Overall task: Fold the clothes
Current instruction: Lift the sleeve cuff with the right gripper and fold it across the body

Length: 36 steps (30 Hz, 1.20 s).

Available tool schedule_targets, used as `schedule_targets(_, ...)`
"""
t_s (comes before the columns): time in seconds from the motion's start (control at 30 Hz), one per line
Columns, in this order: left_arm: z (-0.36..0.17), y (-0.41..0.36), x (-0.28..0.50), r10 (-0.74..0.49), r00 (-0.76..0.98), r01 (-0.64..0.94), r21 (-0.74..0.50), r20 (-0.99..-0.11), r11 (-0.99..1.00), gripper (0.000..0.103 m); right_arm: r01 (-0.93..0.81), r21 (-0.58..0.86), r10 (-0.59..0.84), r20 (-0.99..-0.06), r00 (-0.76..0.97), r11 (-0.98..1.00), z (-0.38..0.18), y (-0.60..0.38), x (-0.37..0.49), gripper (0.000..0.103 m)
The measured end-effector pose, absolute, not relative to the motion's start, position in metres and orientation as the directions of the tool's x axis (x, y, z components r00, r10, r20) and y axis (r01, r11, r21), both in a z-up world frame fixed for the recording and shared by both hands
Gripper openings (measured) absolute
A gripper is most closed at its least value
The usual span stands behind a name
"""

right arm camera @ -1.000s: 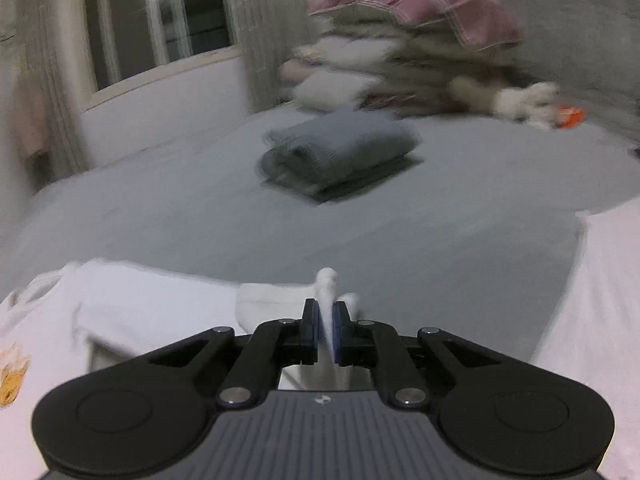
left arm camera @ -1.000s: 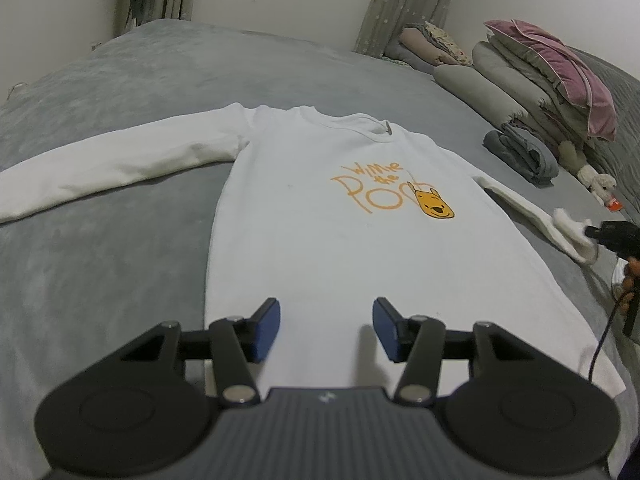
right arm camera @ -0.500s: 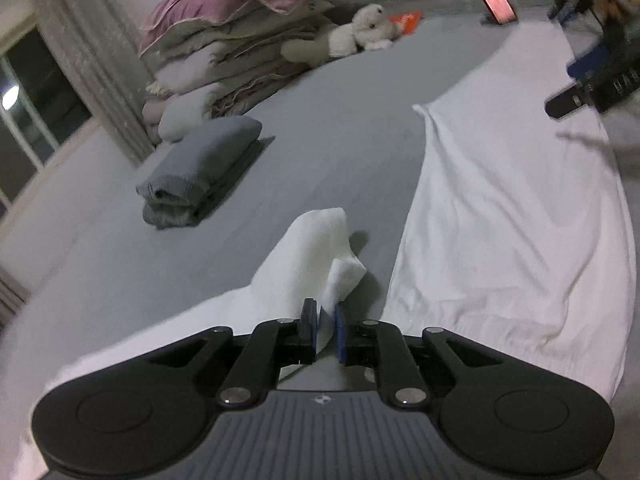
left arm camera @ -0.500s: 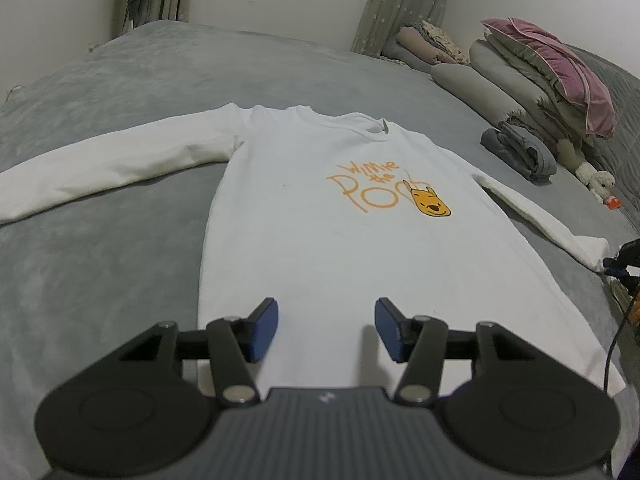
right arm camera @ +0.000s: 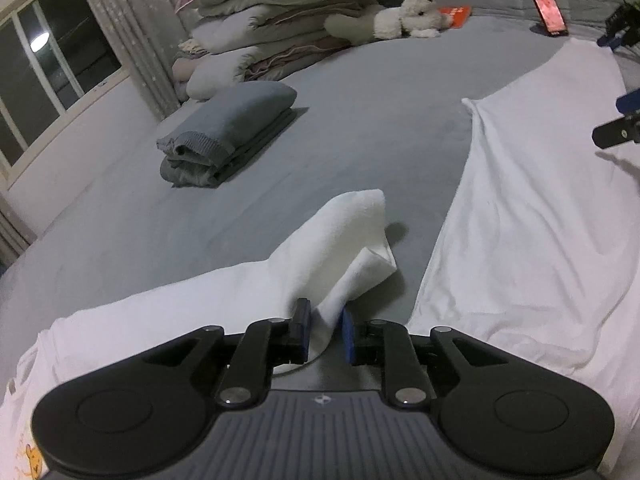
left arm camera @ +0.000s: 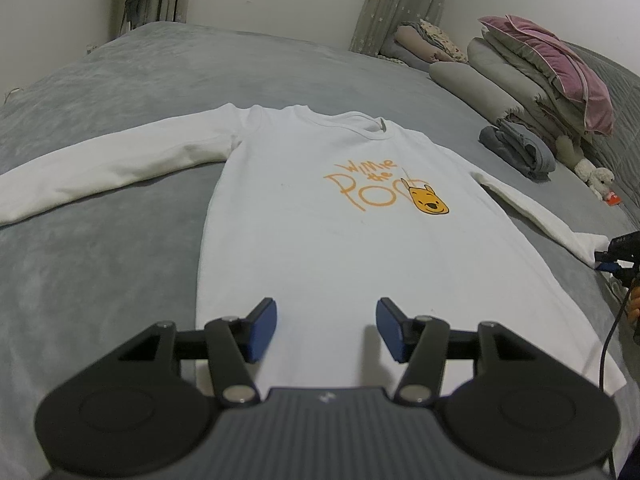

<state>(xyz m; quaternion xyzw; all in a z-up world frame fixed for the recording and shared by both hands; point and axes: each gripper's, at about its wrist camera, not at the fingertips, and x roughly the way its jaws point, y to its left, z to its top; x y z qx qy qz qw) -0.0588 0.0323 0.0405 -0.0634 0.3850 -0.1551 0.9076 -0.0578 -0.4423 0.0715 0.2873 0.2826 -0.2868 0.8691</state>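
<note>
A white long-sleeved sweatshirt (left arm camera: 340, 240) with an orange bear print lies face up and flat on the grey bed (left arm camera: 100, 272). Its left sleeve (left arm camera: 120, 168) stretches out to the left. Over the hem hovers my left gripper (left arm camera: 326, 328), open and holding nothing. The right sleeve (left arm camera: 536, 216) runs straight out to my right gripper (left arm camera: 616, 250) at the bed's right side. In the right wrist view the crumpled cuff (right arm camera: 352, 232) sits between the fingers of my right gripper (right arm camera: 326, 334), whose jaws stand a little apart around it.
A folded grey garment (right arm camera: 232, 128) lies beyond the cuff. Behind it are stacked pillows and quilts (left arm camera: 540, 64), a white plush toy (right arm camera: 408, 16) and a phone (right arm camera: 546, 4). A black cable (left arm camera: 608, 344) hangs at the right edge.
My right gripper pulled the cuff outward, drawing the sleeve straight, and its jaws have parted slightly around the cuff. My left gripper has barely moved.
</note>
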Motion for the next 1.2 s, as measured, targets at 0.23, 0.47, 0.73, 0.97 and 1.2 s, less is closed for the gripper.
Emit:
schedule_targets(0.23, 0.040, 0.032, -0.058, -0.330, 0.656, 0.234, -0.232, -0.679, 0.944, 0.053, 0.641, 0.287, -0.363, -0.631, 0.685, 0.712, 0.083, -0.432, -0.057, 0.007)
schedule_targets(0.47, 0.041, 0.032, -0.058, -0.330, 0.656, 0.234, -0.234, -0.678, 0.944, 0.053, 0.498, 0.233, -0.347, -0.479, 0.806, 0.835, 0.119, -0.392, -0.052, 0.006)
schedule_targets(0.73, 0.042, 0.035, -0.057, -0.328, 0.661, 0.226, -0.238, -0.675, 0.945, 0.053, 0.103, 0.076, -0.071, -0.342, 0.937, 0.992, 0.146, -0.282, -0.014, 0.006)
schedule_targets(0.97, 0.045, 0.042, -0.056, -0.332, 0.668, 0.215, -0.254, -0.666, 0.943, 0.053, -0.176, 0.010, 0.166, -0.385, 0.908, 0.984, 0.125, -0.191, 0.004, 0.006)
schedule_targets(1.2, 0.053, 0.072, -0.055, -0.327, 0.704, 0.146, -0.322, -0.631, 0.935, 0.054, -0.380, -0.141, 0.295, -0.413, 0.862, 0.914, 0.105, -0.123, -0.013, 0.006)
